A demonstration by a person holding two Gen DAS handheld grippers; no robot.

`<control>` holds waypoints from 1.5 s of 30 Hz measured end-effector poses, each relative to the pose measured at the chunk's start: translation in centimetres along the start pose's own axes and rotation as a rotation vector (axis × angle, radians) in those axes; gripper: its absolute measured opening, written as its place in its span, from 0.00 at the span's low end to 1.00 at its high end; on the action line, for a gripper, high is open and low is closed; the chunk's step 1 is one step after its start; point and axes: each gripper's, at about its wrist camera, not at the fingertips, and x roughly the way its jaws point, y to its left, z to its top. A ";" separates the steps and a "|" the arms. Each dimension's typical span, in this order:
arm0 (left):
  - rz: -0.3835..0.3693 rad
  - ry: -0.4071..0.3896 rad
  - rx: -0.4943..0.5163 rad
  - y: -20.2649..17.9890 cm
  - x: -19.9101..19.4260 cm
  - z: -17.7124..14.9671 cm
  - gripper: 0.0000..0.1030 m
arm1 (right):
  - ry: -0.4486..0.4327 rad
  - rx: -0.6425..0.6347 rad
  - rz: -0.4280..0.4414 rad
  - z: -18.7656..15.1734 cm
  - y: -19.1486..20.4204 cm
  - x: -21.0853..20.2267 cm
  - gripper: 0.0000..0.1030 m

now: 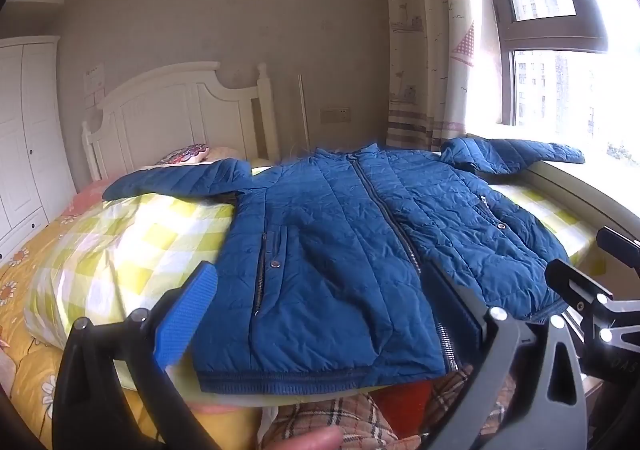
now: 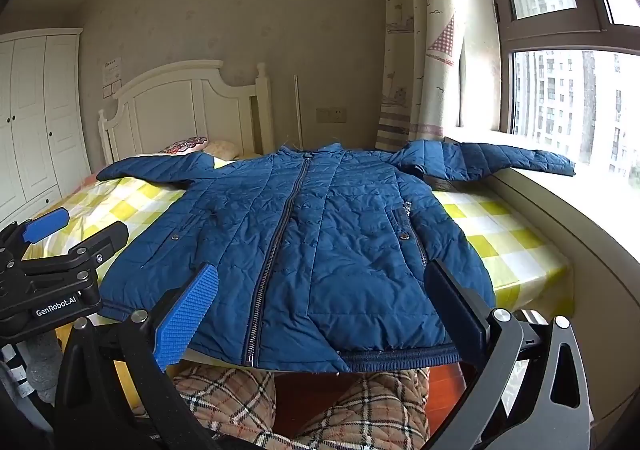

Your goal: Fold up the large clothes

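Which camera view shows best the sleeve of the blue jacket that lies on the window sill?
The right wrist view: there the sleeve lies whole along the window sill, cuff included, evenly lit. The left wrist view shows it too, but smaller and against strong window glare.

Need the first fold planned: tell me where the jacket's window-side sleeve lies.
In both views the sleeve stretches right from the blue jacket, off the checked bedspread onto the window ledge.

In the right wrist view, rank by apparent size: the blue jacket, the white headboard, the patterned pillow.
1. blue jacket, largest, though nearest the camera.
2. white headboard, farther back, so true size is unsure.
3. patterned pillow, smallest, partly hidden.
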 end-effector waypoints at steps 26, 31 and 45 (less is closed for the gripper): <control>-0.092 0.512 -0.137 3.6 37.7 6.2 0.98 | 0.105 0.698 -0.541 16.4 -41.9 22.0 0.93; -0.078 0.544 -0.128 3.1 38.0 6.2 0.98 | 0.208 0.817 -0.636 14.9 -48.2 24.8 0.76; -0.065 0.538 -0.123 3.0 37.8 6.3 0.98 | 0.079 0.515 -0.610 17.7 -42.7 27.9 0.23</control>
